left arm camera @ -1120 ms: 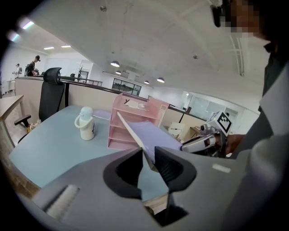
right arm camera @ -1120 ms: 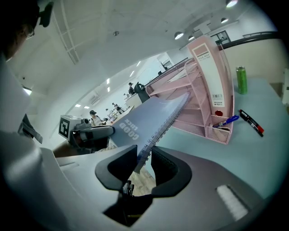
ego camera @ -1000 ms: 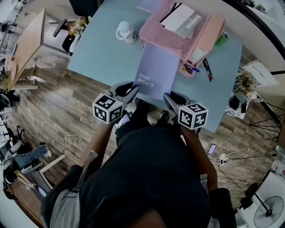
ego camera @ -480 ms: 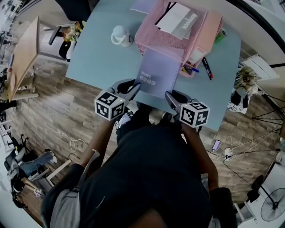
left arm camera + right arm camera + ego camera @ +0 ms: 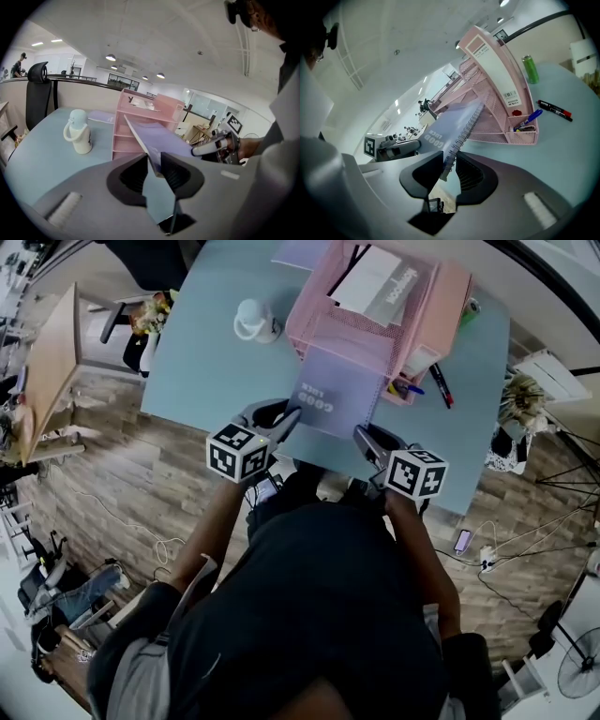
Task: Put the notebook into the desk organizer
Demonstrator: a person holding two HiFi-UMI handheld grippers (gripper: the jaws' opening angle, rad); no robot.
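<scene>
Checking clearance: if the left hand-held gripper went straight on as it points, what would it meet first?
Probably the front of the pink desk organizer, beyond the notebook it grips; depth unclear.

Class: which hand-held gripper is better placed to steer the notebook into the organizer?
Probably right: the right hand-held gripper, jaws just tightened, clamps the notebook by its stiff spiral edge; the left hand-held gripper pinches the unbound edge.
</scene>
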